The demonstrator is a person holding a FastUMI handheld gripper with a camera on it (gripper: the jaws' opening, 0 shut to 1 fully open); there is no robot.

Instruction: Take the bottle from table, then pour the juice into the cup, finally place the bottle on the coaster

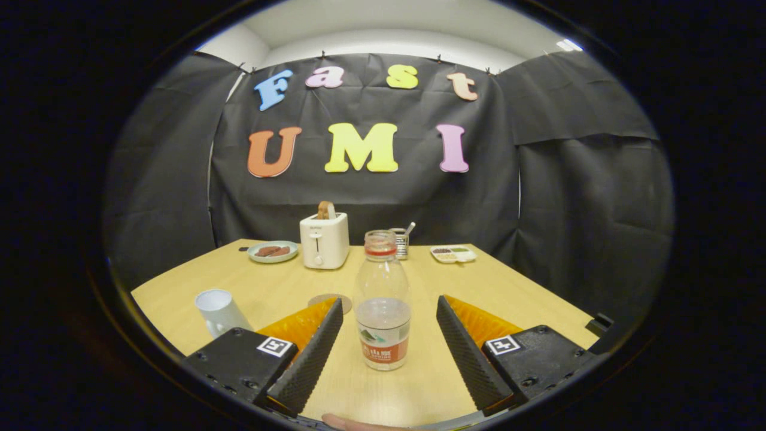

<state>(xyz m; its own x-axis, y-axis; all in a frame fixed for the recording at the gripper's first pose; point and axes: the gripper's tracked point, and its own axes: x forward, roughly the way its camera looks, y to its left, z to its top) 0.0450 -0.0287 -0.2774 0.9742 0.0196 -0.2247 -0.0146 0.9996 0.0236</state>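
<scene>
The tool (pixel 389 335) stands wide open, its fingers either side of the clear plastic bottle with the red cap (pixel 383 299), neither touching it. The bottle stands upright on the pale wooden tabletop (pixel 508 287), partly filled. The step in hand looks like the grasp: closing squarely on the labelled lower body should keep it from tipping. The white cup (pixel 218 311) and round brown coaster (pixel 329 299) wait to the left.

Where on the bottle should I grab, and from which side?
Grip the bottle at its straight lower body, around the label. It stands upright between the open gripper fingers, so come straight ahead and close level; the neck narrows under the cap.
</scene>
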